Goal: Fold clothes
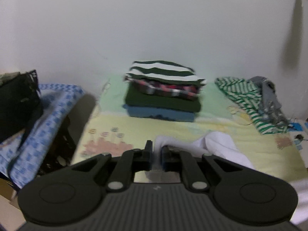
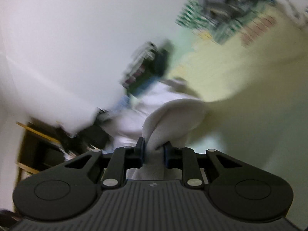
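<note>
Fingers (image 1: 148, 150) of the left gripper (image 1: 156, 154) pinch a white garment (image 1: 217, 144) that trails over the yellow patterned bed sheet (image 1: 221, 129). Right gripper (image 2: 153, 150) fingers (image 2: 140, 146) clamp a bunched fold of that garment. Four folded clothes form one stack (image 1: 163, 90); one green-striped shirt (image 1: 238, 94) lies loose. No writing is readable.

White garment (image 1: 221, 146): loose and crumpled on the pale yellow bedsheet (image 1: 211, 127), at 6 o'clock in the left wrist view. Its fabric is bunched into a thick roll in the right wrist view (image 2: 169, 119).

Folded stack (image 1: 163, 90): at 12 o'clock against the wall. Top to bottom: green-white striped, red plaid, dark green, blue.

Striped garment (image 1: 242, 100): unfolded, green-white, at 2 o'clock.
</note>
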`<state>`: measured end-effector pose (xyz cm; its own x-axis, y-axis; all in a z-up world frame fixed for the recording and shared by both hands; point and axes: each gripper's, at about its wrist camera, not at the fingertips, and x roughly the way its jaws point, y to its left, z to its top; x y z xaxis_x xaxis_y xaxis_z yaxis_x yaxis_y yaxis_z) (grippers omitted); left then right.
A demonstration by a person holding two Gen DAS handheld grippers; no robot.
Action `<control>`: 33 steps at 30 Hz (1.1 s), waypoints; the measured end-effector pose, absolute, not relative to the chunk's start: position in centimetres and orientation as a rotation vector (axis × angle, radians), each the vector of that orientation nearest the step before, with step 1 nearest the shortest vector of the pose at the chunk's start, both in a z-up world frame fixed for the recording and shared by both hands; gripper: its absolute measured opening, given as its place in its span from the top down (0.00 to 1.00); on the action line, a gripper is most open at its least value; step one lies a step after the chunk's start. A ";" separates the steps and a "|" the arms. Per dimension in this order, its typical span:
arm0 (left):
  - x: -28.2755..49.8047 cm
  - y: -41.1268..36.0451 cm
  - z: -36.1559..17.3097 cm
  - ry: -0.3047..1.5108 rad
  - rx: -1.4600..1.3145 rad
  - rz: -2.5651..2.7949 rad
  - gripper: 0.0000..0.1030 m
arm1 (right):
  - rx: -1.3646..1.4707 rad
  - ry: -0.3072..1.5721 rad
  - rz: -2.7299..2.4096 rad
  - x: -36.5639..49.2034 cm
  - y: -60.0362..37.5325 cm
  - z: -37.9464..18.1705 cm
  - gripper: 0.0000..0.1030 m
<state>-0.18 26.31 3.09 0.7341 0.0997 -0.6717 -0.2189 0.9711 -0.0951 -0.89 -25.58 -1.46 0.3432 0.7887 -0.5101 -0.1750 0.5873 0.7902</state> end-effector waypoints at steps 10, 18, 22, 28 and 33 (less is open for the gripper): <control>-0.7 27.7 -4.0 0.943 -0.204 0.225 0.93 | 0.333 1.312 0.507 -4.2 -22.0 -6.1 0.62; -2.9 25.9 -5.9 0.952 -0.218 0.231 0.89 | -0.059 0.790 0.695 -1.9 -9.3 -0.8 0.29; -3.7 25.4 -5.9 0.931 -0.219 0.266 0.84 | -0.222 0.723 0.859 -1.6 0.8 -3.6 0.31; -4.1 25.7 -6.4 0.931 -0.257 0.334 0.86 | 0.070 0.921 0.851 4.1 5.4 -6.8 0.33; -4.2 24.8 -6.6 0.927 -0.251 0.338 0.86 | 0.088 0.962 0.838 7.2 7.3 -9.3 0.75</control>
<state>-4.18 24.84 -6.63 0.5540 0.1763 -0.8136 -0.3895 0.9186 -0.0662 7.16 7.26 -9.26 0.2915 0.6643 -0.6883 -0.5910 0.6908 0.4165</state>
